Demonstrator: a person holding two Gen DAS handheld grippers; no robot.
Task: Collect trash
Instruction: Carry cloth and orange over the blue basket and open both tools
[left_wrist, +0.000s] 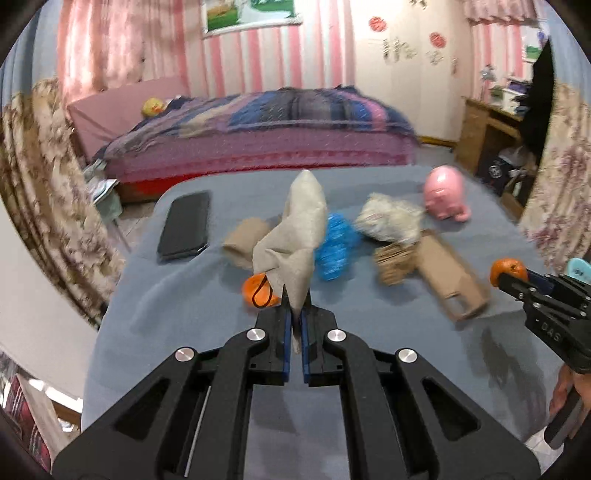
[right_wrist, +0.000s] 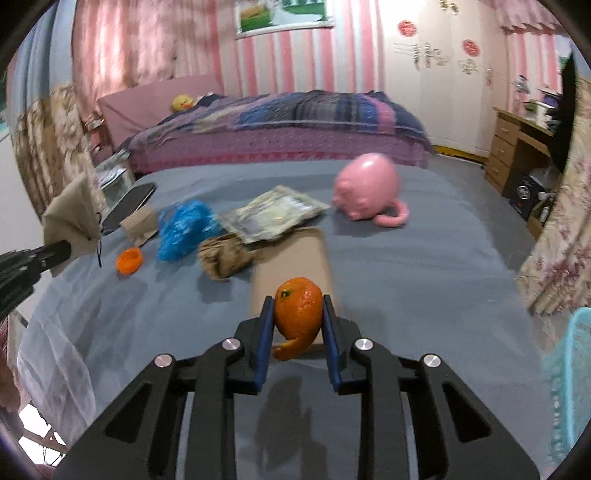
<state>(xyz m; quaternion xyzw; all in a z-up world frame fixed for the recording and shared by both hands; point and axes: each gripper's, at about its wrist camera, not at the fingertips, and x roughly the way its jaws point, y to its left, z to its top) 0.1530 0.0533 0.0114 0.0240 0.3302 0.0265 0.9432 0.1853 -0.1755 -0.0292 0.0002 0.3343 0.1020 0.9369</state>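
My left gripper (left_wrist: 295, 295) is shut on a beige cloth bag (left_wrist: 295, 232) and holds it upright above the grey table (left_wrist: 184, 314); the bag also shows in the right wrist view (right_wrist: 72, 221). My right gripper (right_wrist: 297, 301) is shut on an orange peel (right_wrist: 297, 314), also seen at the right of the left wrist view (left_wrist: 508, 271). On the table lie another orange peel (right_wrist: 129, 260), a blue crumpled wrapper (right_wrist: 184, 229), a crumpled brown paper (right_wrist: 223, 258), a flat brown box (right_wrist: 295, 258) and a crinkled plastic packet (right_wrist: 273, 214).
A pink piggy bank (right_wrist: 365, 188) stands at the table's far right. A black phone (left_wrist: 184, 225) lies at the far left, beside a brown paper roll (left_wrist: 245, 236). A turquoise basket (right_wrist: 569, 387) is at the right edge. A bed (right_wrist: 280, 125) lies beyond the table.
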